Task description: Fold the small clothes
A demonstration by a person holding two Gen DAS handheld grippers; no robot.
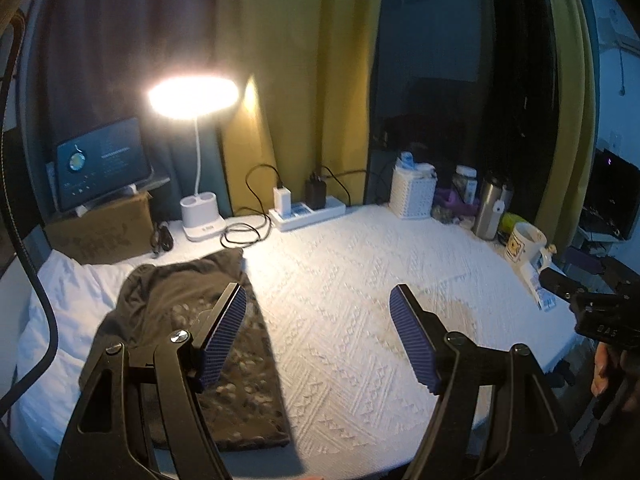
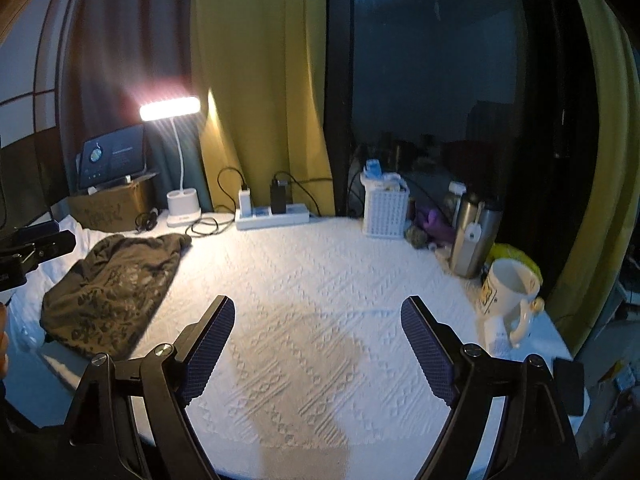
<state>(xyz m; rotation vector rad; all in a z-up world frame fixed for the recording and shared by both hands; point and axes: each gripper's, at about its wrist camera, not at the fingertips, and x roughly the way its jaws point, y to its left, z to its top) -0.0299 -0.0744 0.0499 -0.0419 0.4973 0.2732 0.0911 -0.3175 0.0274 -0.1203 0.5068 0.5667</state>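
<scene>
Left gripper (image 1: 318, 336): you're holding it spread wide, gripping nothing.
Right gripper (image 2: 318, 344): you're keeping its fingers wide apart, empty.
Dark garment (image 2: 112, 284): lying crumpled on the white textured cloth's (image 2: 320, 280) left side.

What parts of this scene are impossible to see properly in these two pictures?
- Dark garment: left wrist view, the left gripper finger covers part.
- Tablet text: too small, both views.
- Mug print: right wrist view, turned away, blurred.
- Outside the window: too dark.
</scene>
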